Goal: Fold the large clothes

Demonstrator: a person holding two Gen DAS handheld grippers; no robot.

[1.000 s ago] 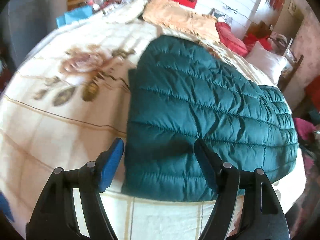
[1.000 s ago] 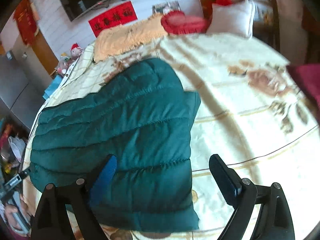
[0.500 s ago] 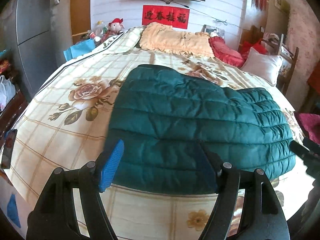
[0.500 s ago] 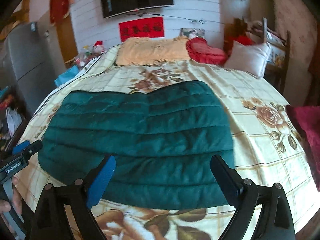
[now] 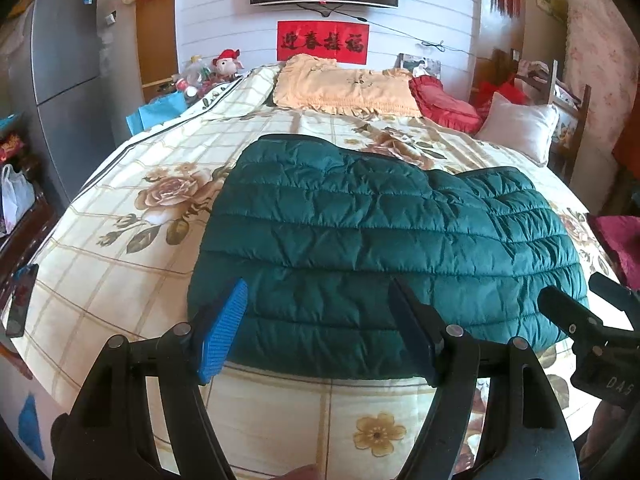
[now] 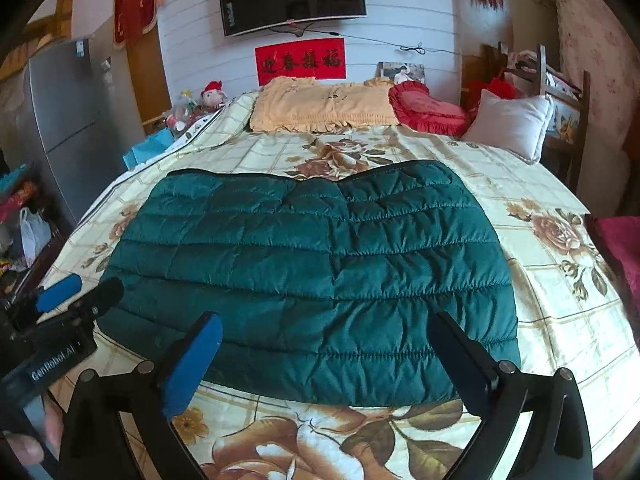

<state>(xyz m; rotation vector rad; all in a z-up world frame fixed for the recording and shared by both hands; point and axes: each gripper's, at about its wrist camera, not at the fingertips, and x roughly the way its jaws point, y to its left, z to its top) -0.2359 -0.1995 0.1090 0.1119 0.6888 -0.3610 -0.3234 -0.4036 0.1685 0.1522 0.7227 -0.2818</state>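
The right tongs (image 5: 592,312) show only as tips and part of a black body at the lower right edge of the left wrist view; the frame cuts off the rest. In the right wrist view the left tongs (image 6: 80,292) poke in from the left edge, their handle cropped, with a few fingers (image 6: 28,440) of the person just visible in the lower left corner. The green jacket (image 6: 320,272) hides the bed cover (image 6: 540,320) beneath it. The small items beside the plush toy (image 6: 212,94) in the upper left are too small to tell apart.
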